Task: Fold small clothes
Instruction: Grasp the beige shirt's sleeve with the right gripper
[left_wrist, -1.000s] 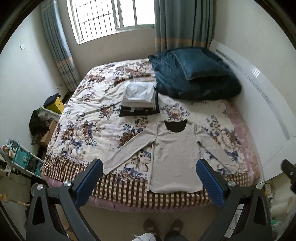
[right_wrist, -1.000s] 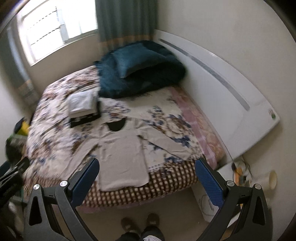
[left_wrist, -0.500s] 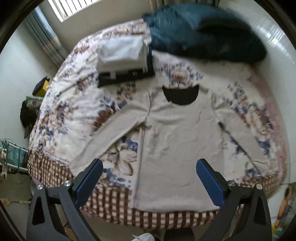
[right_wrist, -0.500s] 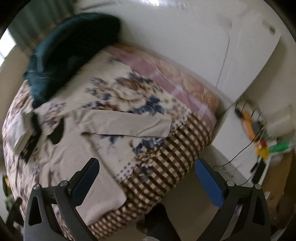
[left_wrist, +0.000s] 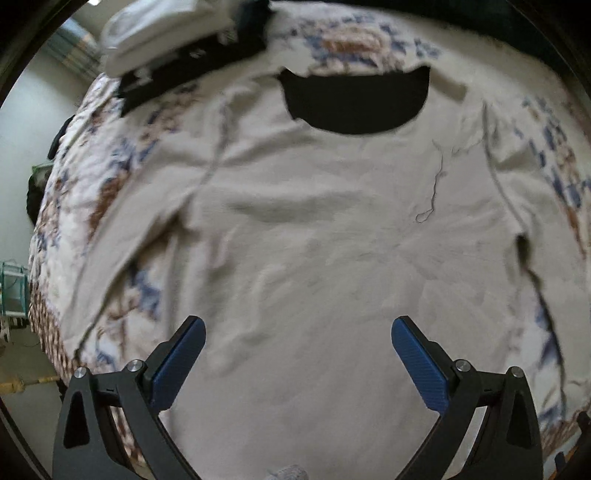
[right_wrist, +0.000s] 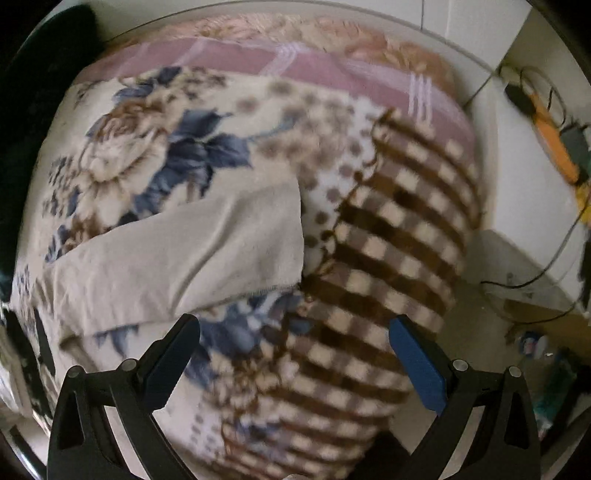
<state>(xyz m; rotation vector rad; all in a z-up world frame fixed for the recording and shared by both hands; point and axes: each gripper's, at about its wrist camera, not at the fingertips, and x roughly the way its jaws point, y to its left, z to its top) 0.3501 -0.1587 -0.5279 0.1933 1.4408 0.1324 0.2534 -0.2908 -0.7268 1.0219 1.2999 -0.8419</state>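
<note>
Left wrist view: the left gripper (left_wrist: 295, 343) was brought down close over the beige long-sleeved shirt (left_wrist: 314, 240), which lay flat on the floral blanket (left_wrist: 554, 155), collar away from the camera. A second before, the whole bed and room were framed; now the shirt body filled the view. The jaws were spread wide, nothing held, the fabric apparently not yet touched, though blur made contact hard to judge. A stack of folded clothes (left_wrist: 177, 40) was seen beyond the collar.

Right wrist view: the right gripper (right_wrist: 295, 347) was swung from the wide room view down toward the bed's right edge, where the shirt's right sleeve (right_wrist: 184, 258) ended near the checked border (right_wrist: 388, 240). Its jaws were likewise spread, empty. The cuff lay just ahead and left of the fingers.

Judged: approach finished, first fold not begun; sleeve likely grabbed next.
</note>
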